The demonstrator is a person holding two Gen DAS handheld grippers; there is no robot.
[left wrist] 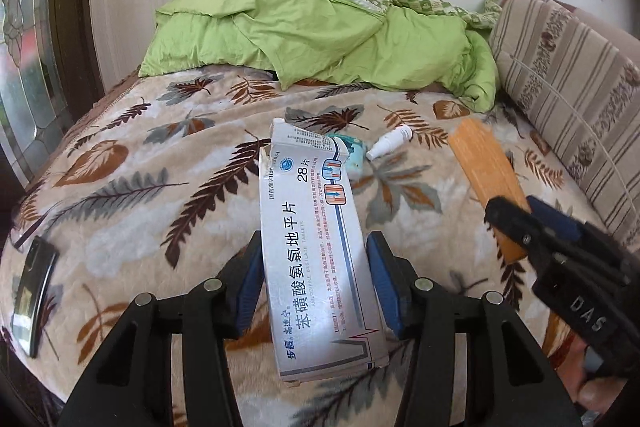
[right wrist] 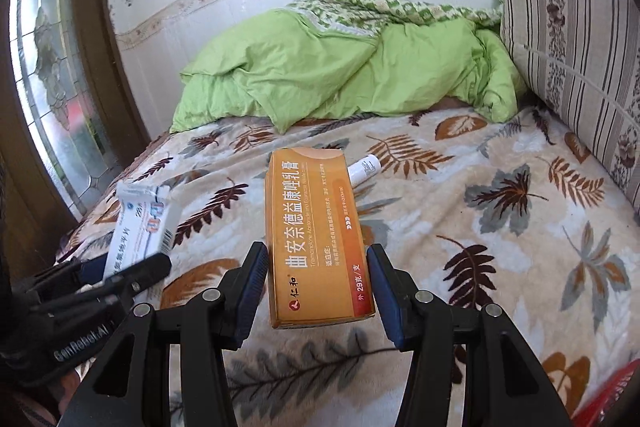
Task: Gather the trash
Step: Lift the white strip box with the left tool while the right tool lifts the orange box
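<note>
Left claw [left wrist: 316, 283] grasps a white medicine box [left wrist: 316, 259]; right claw [right wrist: 318, 287] grasps an orange box [right wrist: 318, 235], both lifted above the bed [right wrist: 460, 267]. A small white bottle [left wrist: 390, 142] remains, farther off.

black tool [left wrist: 316, 285], blue pads [left wrist: 250, 287], silver screws

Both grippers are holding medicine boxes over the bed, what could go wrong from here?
1. The left gripper pinches the white box by its sides; its far end is torn open, so the box may crush or slip.
2. The right gripper holds only the near part of the orange box, which could pivot out.
3. The small white bottle still lies on the blanket, easily forgotten.
</note>
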